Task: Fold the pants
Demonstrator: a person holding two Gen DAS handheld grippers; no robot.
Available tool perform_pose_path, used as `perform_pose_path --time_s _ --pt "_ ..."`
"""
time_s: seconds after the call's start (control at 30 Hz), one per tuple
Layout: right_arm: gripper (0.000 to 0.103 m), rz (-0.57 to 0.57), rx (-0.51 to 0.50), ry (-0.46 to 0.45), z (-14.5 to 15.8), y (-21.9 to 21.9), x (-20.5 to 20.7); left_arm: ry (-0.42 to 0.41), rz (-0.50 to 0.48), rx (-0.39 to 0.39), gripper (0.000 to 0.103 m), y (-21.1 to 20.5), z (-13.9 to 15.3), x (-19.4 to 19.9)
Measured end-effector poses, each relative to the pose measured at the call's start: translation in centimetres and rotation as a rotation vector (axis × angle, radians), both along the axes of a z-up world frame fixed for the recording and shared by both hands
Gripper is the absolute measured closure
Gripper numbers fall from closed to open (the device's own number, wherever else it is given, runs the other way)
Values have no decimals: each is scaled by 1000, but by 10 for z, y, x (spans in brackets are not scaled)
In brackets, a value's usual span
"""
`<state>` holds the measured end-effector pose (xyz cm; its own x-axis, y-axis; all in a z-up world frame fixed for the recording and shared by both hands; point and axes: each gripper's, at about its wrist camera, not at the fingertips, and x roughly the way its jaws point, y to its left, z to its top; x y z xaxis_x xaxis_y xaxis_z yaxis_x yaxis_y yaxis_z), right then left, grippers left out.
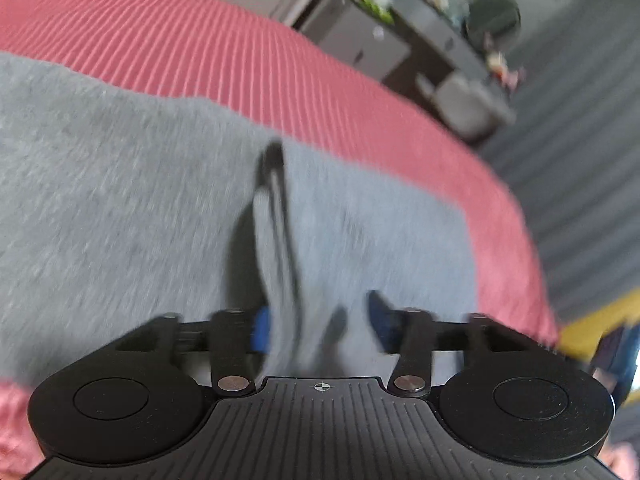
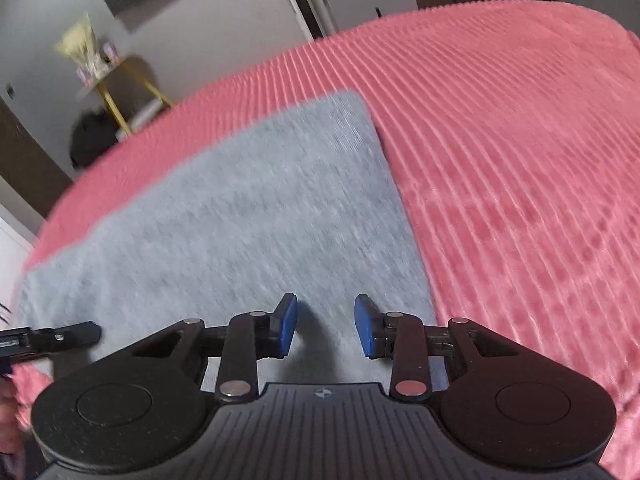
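We see grey pants [image 2: 240, 216] lying flat on a pink ribbed bedspread [image 2: 520, 160]. The left gripper [image 1: 320, 328] has its fingers spread around a raised fold of the fabric. The right gripper [image 2: 326, 330] hovers above the pants, fingers apart, holding nothing.

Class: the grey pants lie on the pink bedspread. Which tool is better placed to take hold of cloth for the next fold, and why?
Probably the left tool: a raised ridge of the pants already stands between its open pads. The right tool is open over flat cloth, with nothing between its pads.
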<state>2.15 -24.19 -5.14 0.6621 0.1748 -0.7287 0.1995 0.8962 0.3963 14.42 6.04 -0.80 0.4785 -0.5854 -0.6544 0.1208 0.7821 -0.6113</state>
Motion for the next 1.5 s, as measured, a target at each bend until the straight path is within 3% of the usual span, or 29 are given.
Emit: perform_pose_path --time_s 0.13,0.2,0.23,0.3,0.43,0.5,0.57,0.63,0.7,0.77,0.8,0.9,1.03,1.07,1.13,1.2,1.27,1.3,1.33,1.37,1.43,1.5 --pt "70 -18 6 -55 8 -5 14 91 27 -139 39 2 -14 44" --pt "70 -14 -8 -50 7 -8 28 109 18 -155 54 -7 -21 60" --pt "70 -10 -23 -45 5 -7 37 82 13 -127 85 -10 -21 64" --pt "70 4 -63 -21 -2 -4 55 -16 6 -53 90 -20 -11 65" --pt "70 -1 -116 -41 3 -6 91 -236 -24 -4 90 -28 16 45" --pt "70 -19 -120 -91 9 -7 104 -228 -12 35 89 -22 13 41" --pt "70 -30 -94 -115 6 -8 115 -166 22 90 82 -20 1 44" --pt "68 -7 -93 -35 -9 -5 128 -75 78 113 73 -11 -14 45" --pt "68 24 -156 -24 -15 4 128 -46 110 82 65 1 -15 38" --pt "64 41 -165 -48 -6 8 115 -40 150 55 51 13 -11 24" --pt "57 46 -129 -65 -4 8 104 -27 162 42 47 19 -11 17" --pt "51 65 -66 -83 -9 10 65 12 198 4 44 30 -15 3" --pt "48 79 -78 -70 -30 16 23 58 205 -32 27 26 -19 -6" --pt "47 63 -55 -68 -31 16 17 74 209 -17 26 24 -21 -5" --pt "32 19 27 -80 -29 10 9 93 196 0 26 16 -25 -8" --pt "28 19 50 -85 -33 9 10 97 154 2 27 9 -27 -13" --pt "23 47 8 -80 -33 15 10 89 96 10 31 3 -30 -13" --pt "14 65 -1 -81 -33 17 11 77 83 29 35 0 -30 -13" --pt "5 84 -5 -84 -33 22 11 69 87 51 50 0 -29 -14" --pt "4 100 -15 -82 -34 24 14 65 92 64 63 -1 -29 -13" --pt "4 109 -45 -68 -33 29 15 74 94 37 78 3 -29 -13" --pt "4 106 -42 -67 -33 29 14 49 90 39 84 5 -23 -17"
